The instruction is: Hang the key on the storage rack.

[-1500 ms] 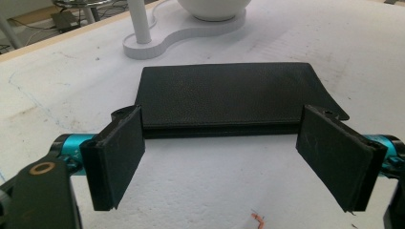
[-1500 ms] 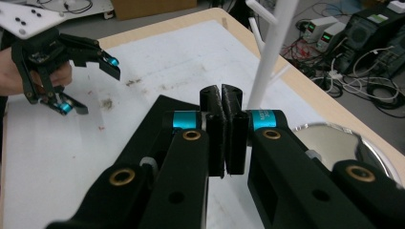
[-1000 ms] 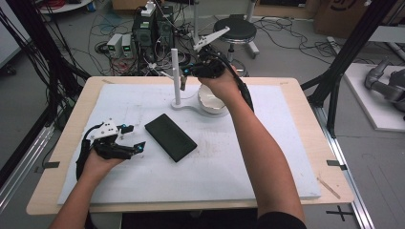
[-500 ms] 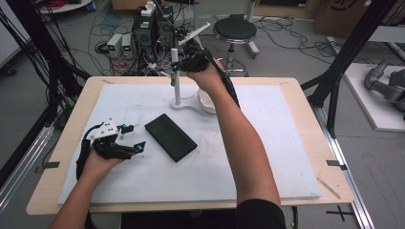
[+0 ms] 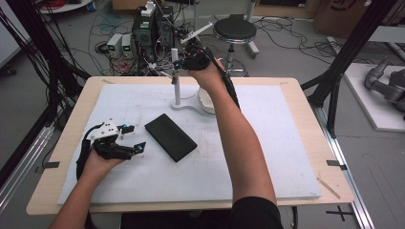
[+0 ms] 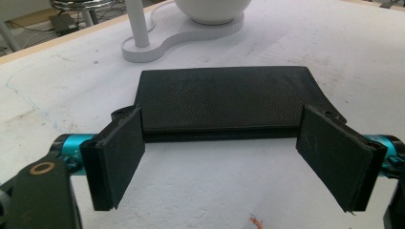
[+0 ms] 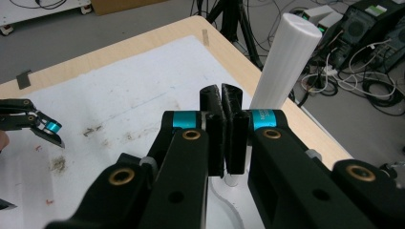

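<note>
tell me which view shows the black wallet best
The left gripper view: the black wallet lies flat just beyond the open jaws, its grain clear. The high view shows it small, beside the white stand.
</note>
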`<state>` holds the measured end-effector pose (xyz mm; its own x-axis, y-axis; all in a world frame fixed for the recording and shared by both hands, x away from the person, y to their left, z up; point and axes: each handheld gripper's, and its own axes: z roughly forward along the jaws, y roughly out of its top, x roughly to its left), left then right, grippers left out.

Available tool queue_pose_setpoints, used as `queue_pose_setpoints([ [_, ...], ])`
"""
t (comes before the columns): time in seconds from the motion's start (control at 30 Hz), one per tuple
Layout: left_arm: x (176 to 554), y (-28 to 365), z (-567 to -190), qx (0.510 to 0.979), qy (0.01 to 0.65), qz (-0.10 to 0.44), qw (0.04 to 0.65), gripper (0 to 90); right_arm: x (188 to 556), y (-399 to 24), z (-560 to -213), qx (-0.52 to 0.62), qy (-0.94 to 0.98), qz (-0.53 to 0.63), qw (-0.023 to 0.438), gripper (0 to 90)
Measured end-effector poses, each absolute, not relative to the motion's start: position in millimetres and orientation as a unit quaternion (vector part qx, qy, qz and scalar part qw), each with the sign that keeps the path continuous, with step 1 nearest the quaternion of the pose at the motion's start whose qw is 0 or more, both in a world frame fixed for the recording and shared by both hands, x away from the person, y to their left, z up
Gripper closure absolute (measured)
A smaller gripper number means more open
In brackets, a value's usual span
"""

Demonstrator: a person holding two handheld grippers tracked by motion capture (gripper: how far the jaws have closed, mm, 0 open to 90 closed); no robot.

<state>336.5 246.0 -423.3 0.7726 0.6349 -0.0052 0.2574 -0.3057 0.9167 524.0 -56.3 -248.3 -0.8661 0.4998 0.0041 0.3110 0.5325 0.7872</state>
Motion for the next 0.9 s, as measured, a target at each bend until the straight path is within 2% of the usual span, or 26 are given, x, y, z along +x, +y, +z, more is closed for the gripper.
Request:
queue_pose_setpoints([
  [0.03,337,246,-423,0.787,0.283,0.182,0.517,17.0,524,-56,-249,0.239,0.867,0.424,0.112,87.2],
  [0.1,337,246,-424,0.788,0.283,0.182,0.516,17.0,524,-58,-250,0.257,0.857,0.431,0.12,71.1],
  [0.13,337,246,-424,0.788,0.283,0.182,0.516,17.0,525,-59,-250,0.266,0.855,0.428,0.123,68.7],
  [0.23,337,246,-424,0.787,0.284,0.18,0.517,17.0,521,-67,-249,0.264,0.856,0.427,0.127,68.2],
  [0.37,337,246,-424,0.788,0.284,0.182,0.516,17.0,511,-78,-247,0.262,0.854,0.431,0.133,62.0],
  [0.43,337,245,-423,0.787,0.283,0.183,0.516,17.0,497,-92,-246,0.257,0.846,0.445,0.14,55.0],
  [0.73,334,240,-420,0.788,0.275,0.183,0.52,17.0,439,-145,-264,0.258,0.835,0.459,0.157,39.5],
  [0.9,333,238,-419,0.791,0.27,0.183,0.518,17.0,414,-176,-277,0.27,0.817,0.481,0.167,35.0],
])
